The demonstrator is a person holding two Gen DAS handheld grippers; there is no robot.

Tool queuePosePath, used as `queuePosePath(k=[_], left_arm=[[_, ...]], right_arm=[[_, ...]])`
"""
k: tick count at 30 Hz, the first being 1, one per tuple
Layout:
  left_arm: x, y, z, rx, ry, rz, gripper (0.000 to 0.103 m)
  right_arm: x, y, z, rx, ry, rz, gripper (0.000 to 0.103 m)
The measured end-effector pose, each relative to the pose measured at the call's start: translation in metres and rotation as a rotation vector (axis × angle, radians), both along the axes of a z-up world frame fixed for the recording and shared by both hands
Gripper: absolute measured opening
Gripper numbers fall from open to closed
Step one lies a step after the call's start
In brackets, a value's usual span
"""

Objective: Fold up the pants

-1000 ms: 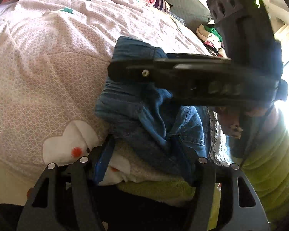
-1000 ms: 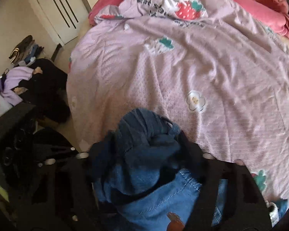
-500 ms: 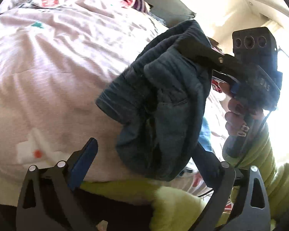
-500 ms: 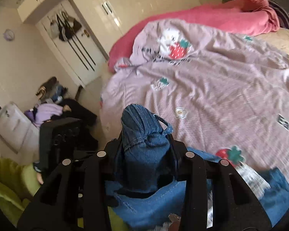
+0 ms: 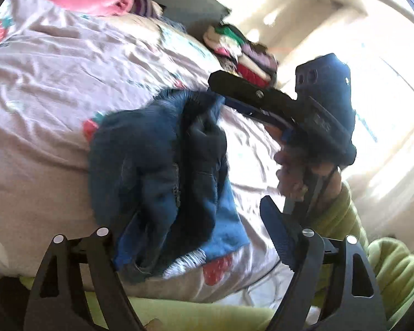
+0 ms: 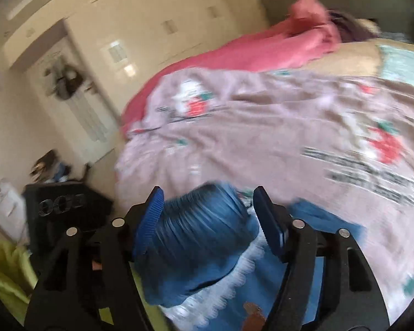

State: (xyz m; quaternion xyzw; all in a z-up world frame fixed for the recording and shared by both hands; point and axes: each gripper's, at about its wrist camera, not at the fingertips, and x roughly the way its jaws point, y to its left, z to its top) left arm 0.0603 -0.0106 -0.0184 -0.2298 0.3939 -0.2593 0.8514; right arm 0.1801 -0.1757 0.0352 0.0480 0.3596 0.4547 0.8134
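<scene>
Since the earlier frames the pants point(image 5: 162, 171) have come up off the bed, and both views now take in more of the room beyond it. In the left wrist view the bunched denim hangs in the middle of the frame, above the pinkish printed bedspread point(image 5: 41, 88). The left gripper point(image 5: 190, 237) has its jaws spread wide after just closing a little; the lower folds of cloth drape against its left finger, while its right pad point(image 5: 278, 237) stands clear of the fabric. The right gripper point(image 5: 262, 96) reaches in from the upper right, tilted, its finger touching the top edge of the denim; the hand point(image 5: 298, 171) wraps the handle below it, with a green sleeve point(image 5: 345, 215) at lower right.

In the right wrist view a gathered roll of the pants sits between the fingers at lower centre. The jaws have just been opening: the left pad point(image 6: 149, 220) lies against the cloth, the right one apart from it. The picture is blurred. A pink blanket point(image 6: 262, 52) lies across the top of the bed.
</scene>
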Motion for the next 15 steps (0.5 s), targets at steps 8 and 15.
queuePosePath(k=[8, 15], left_arm=[[0.0, -0.036, -0.03, 0.149, 0.072, -0.092, 0.09], [0.001, -0.045, -0.032, 0.201, 0.065, -0.117, 0.091]], right_arm=[[-0.018, -0.021, -0.031, -0.113, 0.018, -0.091, 0.071], [-0.016, -0.015, -0.076, -0.369, 0.007, -0.188, 0.072]])
